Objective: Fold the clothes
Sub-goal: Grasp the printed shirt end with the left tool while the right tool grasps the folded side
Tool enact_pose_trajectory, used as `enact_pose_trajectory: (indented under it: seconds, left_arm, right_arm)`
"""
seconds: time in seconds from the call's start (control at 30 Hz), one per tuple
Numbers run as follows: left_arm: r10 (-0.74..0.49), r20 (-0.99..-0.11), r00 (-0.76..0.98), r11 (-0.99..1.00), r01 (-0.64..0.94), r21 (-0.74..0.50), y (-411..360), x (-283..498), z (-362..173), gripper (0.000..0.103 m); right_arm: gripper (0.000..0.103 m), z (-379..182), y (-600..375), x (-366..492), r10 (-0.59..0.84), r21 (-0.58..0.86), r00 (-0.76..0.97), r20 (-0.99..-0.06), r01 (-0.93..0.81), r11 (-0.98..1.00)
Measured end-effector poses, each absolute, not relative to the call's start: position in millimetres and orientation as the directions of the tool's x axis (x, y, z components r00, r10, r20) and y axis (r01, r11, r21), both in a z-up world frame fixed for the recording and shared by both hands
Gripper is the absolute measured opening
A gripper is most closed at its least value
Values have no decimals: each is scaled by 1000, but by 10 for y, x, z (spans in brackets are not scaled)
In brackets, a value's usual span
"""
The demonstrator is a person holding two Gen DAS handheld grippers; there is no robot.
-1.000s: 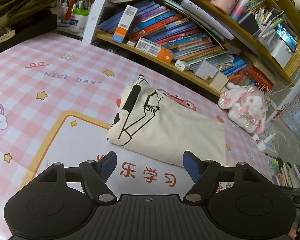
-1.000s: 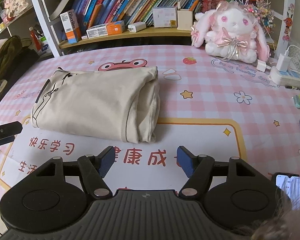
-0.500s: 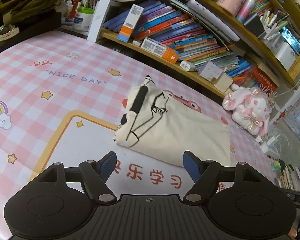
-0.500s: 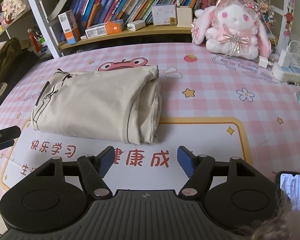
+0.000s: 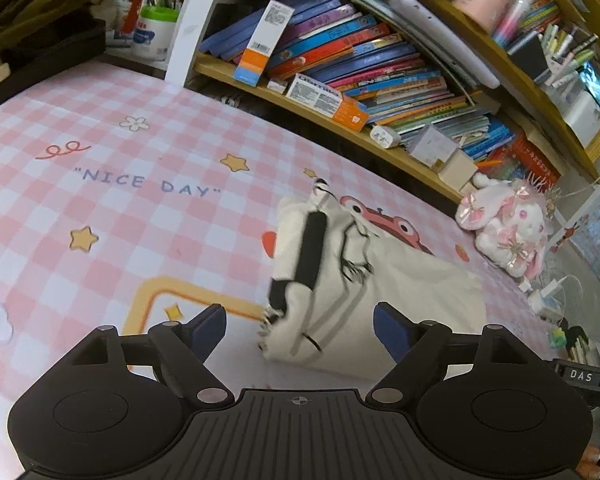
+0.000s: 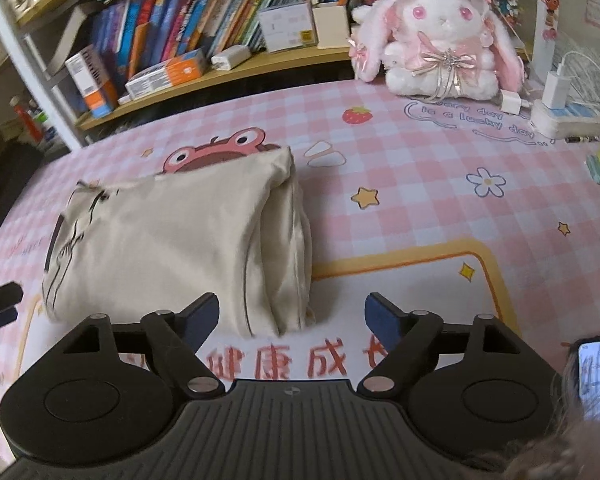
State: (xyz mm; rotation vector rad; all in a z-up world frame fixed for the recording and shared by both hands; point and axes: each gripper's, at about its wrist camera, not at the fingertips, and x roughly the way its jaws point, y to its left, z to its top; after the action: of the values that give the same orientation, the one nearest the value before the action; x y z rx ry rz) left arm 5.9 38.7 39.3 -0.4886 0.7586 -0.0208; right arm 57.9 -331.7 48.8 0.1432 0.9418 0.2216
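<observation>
One folded shirt (image 6: 172,248), cream with a black line print, lies on the table (image 6: 420,208), directly ahead of both tongs. Two tongs are in use. Left tongs (image 5: 300,326): jaws spread wide, holding nothing; the printed end of the shirt sits just beyond and between the tips, no contact visible. Right tongs (image 6: 292,314): jaws spread wide, holding nothing; the thick folded edge of the shirt lies just ahead, between the tips, apart from them. The left tongs show at the far left edge of the right wrist view.

Other counts: one plush rabbit (image 6: 440,40) well ahead and to the right of the right tongs; one power strip (image 6: 568,116) with a charger plugged in, further right; one phone (image 6: 598,376) with a lit screen, just beside the right tongs on their right.

Change from one second ago: both tongs have moved closer to the shirt, which now fills more of each view and reaches the gap between the tips. Jaw opening is unchanged on both. The shirt keeps the same fold and place on the table.

Containers: a shelf (image 5: 300,108) beyond the table holds many leaning books and several small boxes; number cannot be told. A white cup (image 5: 154,32) far ahead-left of the left tongs holds pens.
</observation>
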Motion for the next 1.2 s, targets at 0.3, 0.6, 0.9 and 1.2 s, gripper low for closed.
enact_pose_trajectory:
  seconds: [0.3, 0.6, 0.9, 1.2]
  left_arm:
    - [-345, -685, 642, 860, -76, -505, 670, 625, 99, 85]
    - [-435, -662, 610, 810, -55, -583, 686, 957, -72, 85]
    - [-429, -664, 612, 805, -73, -588, 422, 989, -87, 66]
    - [-377, -647, 663, 878, 34, -478, 142, 783, 261, 18]
  right_arm:
    - [80, 362, -3219, 900, 184, 214, 535, -825, -6, 977]
    - [83, 191, -3354, 1055, 241, 326, 474, -847, 104, 939]
    - [44, 102, -3403, 1147, 405, 463, 412, -816, 48, 885]
    - [20, 381, -3112, 965, 342, 292, 485, -805, -178, 940]
